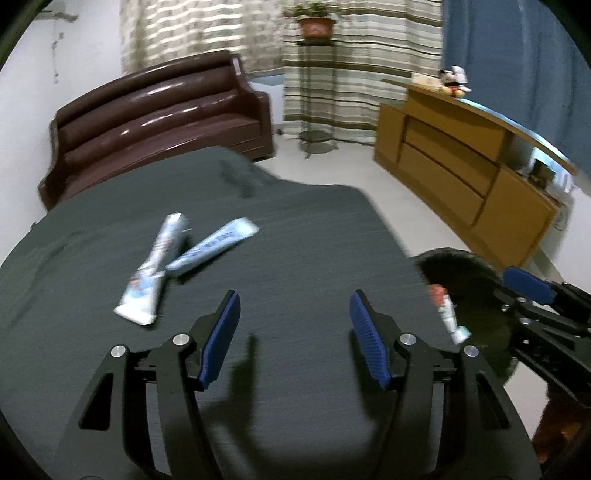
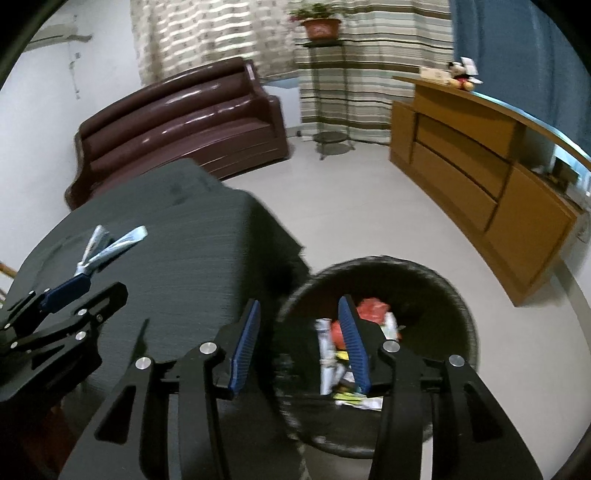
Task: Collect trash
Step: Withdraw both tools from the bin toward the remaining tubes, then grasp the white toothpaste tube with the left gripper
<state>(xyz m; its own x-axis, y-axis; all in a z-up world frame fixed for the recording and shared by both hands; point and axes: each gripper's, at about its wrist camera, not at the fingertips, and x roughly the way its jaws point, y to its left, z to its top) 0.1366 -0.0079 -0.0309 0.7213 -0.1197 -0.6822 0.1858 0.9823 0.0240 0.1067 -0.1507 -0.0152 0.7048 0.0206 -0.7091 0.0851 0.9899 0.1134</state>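
Toothpaste tubes point(image 1: 184, 258) lay crossed on the dark table point(image 1: 295, 240), beside the wastebasket point(image 2: 454, 295). Both the left gripper point(image 1: 295, 339) and right gripper point(image 2: 299, 347) gaped, empty. Grabbing one overlapping tube could drag the other off the table.

No text can be read in either view. Print on the tubes point(image 1: 207, 251) is blurred. Wrappers in the bin point(image 2: 436, 273) are likewise illegible.

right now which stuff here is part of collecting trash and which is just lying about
Job: two white squeezed tubes crossed on the dark table; black round bin of wrappers.

Lying about: brown leather sofa, wooden cabinet, potted plant, stuffed toy.
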